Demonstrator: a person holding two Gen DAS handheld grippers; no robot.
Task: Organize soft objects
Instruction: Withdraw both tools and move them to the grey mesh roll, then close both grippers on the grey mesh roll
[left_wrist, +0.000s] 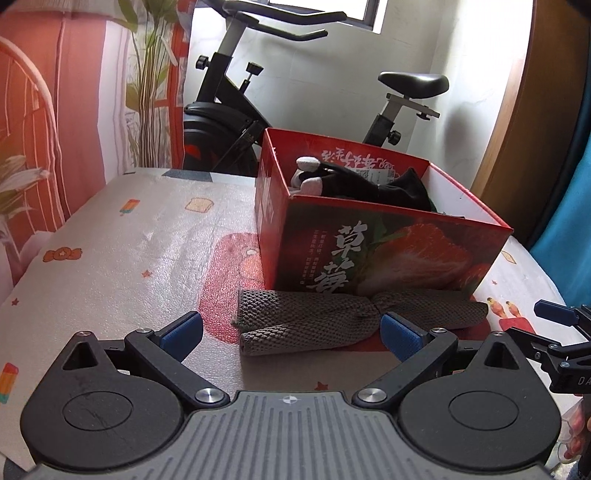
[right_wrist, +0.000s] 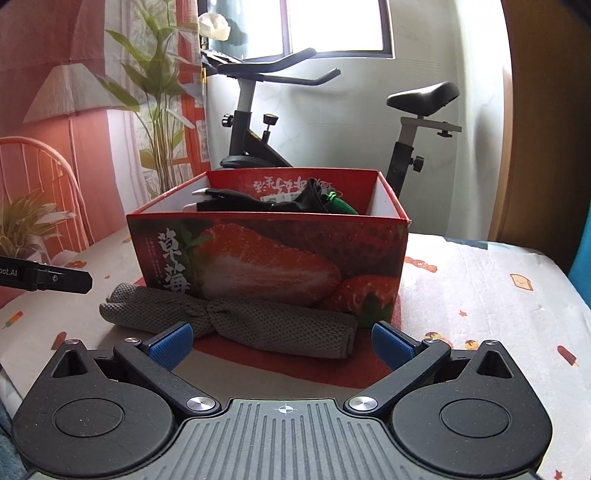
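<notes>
A grey knitted cloth (left_wrist: 332, 321), twisted in its middle, lies on the table against the front of a red strawberry box (left_wrist: 373, 236). It also shows in the right wrist view (right_wrist: 251, 319), in front of the box (right_wrist: 273, 254). The box holds dark soft items: a black and white plush piece (left_wrist: 325, 173), black fabric (left_wrist: 402, 190) and something green (right_wrist: 338, 203). My left gripper (left_wrist: 291, 334) is open and empty, just short of the cloth's left half. My right gripper (right_wrist: 282, 341) is open and empty, just short of the cloth's right half.
The table (left_wrist: 122, 258) has a white cover with small cartoon prints and a red patch under the box. An exercise bike (right_wrist: 258, 122) stands behind the table by the window. A printed backdrop (left_wrist: 55, 110) hangs at the left.
</notes>
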